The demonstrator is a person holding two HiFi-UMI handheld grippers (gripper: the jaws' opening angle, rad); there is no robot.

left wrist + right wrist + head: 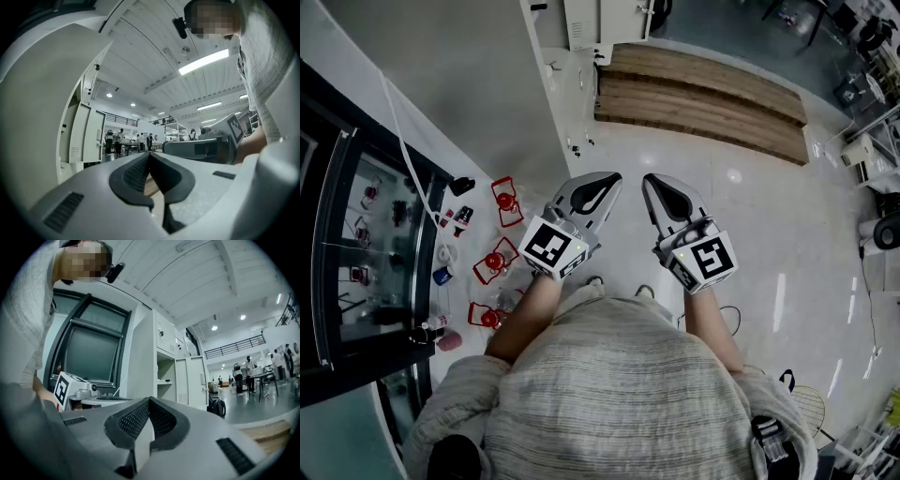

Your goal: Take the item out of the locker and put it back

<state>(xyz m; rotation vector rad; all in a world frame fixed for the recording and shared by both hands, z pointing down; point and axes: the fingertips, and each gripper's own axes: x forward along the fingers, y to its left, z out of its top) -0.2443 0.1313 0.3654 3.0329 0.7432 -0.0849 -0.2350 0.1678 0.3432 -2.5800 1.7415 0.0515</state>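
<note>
Grey striped sweater point(619, 394) and both forearms closest under the head camera, then the two tools. Left gripper point(612, 178) and right gripper point(649, 180) held side by side ahead of the chest, level, tips aimed forward and leaning toward each other, close but apart. Reads as a neutral ready pose: nothing carried, nothing in reach, only bare floor point(741, 244) underneath. Probably squaring up before heading to the locker point(598, 21), well apart at the top of the head view, beyond the wooden platform point(703, 103).

Left jaws: pads point(136, 173) meeting at the tip in the left gripper view, only the teardrop hollow behind the tip, nothing clamped. Same closed outline from above.

Right jaws: pressed fully together as well, ribbed pads point(133, 420) touching at the tip, hollow empty, no contact with anything.

Item: in neither gripper. White locker bank ahead in the right gripper view, one compartment standing open with a shelf point(165, 380); small dark thing point(168, 379) on that shelf, too small to call it the item. Judged: take-out step not yet begun.

Off to the person's left, dark glass cabinet point(356, 244) with red-framed things point(497, 262) on the floor beside it; apparently outside the task.

Next move, judged: close the distance, spread one pair of jaws before reaching in. Risk: clipping a door or shelf edge on the way.
</note>
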